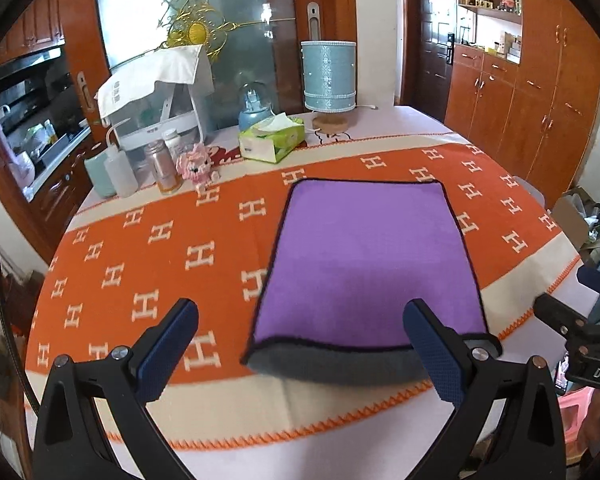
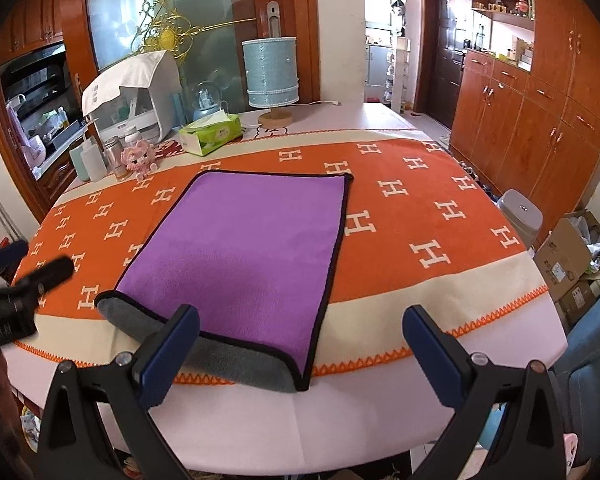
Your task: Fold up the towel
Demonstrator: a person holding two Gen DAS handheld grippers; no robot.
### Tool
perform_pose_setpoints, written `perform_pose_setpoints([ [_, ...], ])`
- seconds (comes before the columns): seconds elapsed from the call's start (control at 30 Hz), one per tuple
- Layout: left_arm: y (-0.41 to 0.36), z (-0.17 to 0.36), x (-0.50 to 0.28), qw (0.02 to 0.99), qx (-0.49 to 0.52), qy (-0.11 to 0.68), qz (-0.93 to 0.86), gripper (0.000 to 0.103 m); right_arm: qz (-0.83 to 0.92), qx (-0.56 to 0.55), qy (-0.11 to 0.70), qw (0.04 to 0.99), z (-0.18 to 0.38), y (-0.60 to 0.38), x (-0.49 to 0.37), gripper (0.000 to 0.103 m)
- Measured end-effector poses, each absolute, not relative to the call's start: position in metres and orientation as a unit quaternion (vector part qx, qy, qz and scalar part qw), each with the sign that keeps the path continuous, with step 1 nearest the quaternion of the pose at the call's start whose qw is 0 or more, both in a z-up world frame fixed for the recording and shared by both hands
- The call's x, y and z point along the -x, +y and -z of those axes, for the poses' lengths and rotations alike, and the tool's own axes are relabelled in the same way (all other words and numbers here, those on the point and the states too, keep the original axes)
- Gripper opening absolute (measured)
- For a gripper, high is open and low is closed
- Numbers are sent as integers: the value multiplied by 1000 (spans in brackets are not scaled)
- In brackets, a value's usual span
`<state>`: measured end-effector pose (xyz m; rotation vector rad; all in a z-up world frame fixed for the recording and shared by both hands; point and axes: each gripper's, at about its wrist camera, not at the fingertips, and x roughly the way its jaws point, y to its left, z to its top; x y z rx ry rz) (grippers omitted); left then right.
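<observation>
A purple towel [image 1: 364, 256] with a dark hem and grey underside lies on the orange tablecloth, folded so that the purple layer covers the grey one; a grey strip shows along its near edge. It also shows in the right wrist view [image 2: 244, 248]. My left gripper [image 1: 300, 344] is open and empty, raised just in front of the towel's near left corner. My right gripper [image 2: 300, 344] is open and empty, in front of the towel's near right corner. Each gripper shows blurred at the edge of the other's view.
An orange H-patterned cloth [image 1: 148, 264] covers the table. At the back stand a tissue box [image 1: 272, 140], a blue-shade lamp [image 1: 329, 76], bottles [image 1: 120, 172], a pink toy [image 1: 196, 168] and a white appliance [image 1: 160, 92]. Cabinets [image 2: 532, 112] and cardboard boxes [image 2: 572, 256] are to the right.
</observation>
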<state>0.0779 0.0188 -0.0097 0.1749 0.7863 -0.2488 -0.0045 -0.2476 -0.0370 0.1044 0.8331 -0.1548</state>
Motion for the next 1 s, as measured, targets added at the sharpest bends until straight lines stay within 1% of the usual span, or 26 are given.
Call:
perform_pose_setpoints([
  [0.13, 28, 16, -97, 908, -104, 380, 145, 101, 59, -38, 407, 911, 48, -252, -2, 102],
  [0.23, 35, 24, -109, 895, -83, 395, 190, 101, 42, -38, 421, 905, 61, -255, -7, 101],
  [0.27, 38, 27, -113, 889, -75, 402, 205, 101, 33, -43, 428, 902, 67, -257, -9, 100],
  [0.4, 45, 51, -135, 860, -86, 447, 231, 101, 7, -51, 446, 894, 84, -258, -11, 91],
  [0.63, 58, 91, -146, 836, -120, 482, 234, 101, -33, -45, 470, 881, 105, -256, -11, 80],
  [0.7, 61, 99, -148, 832, -133, 485, 235, 101, -38, -45, 477, 877, 110, -258, -11, 73],
  [0.73, 62, 101, -149, 830, -135, 486, 239, 101, -41, -44, 481, 875, 112, -258, -12, 72],
  [0.83, 63, 106, -149, 821, -141, 485, 265, 99, -51, -47, 492, 868, 119, -259, -15, 63],
  [0.9, 61, 107, -149, 815, -148, 484, 283, 99, -62, -52, 499, 863, 122, -259, -17, 55],
  [1.0, 56, 109, -147, 801, -157, 484, 317, 97, -77, -57, 507, 857, 127, -258, -20, 48],
])
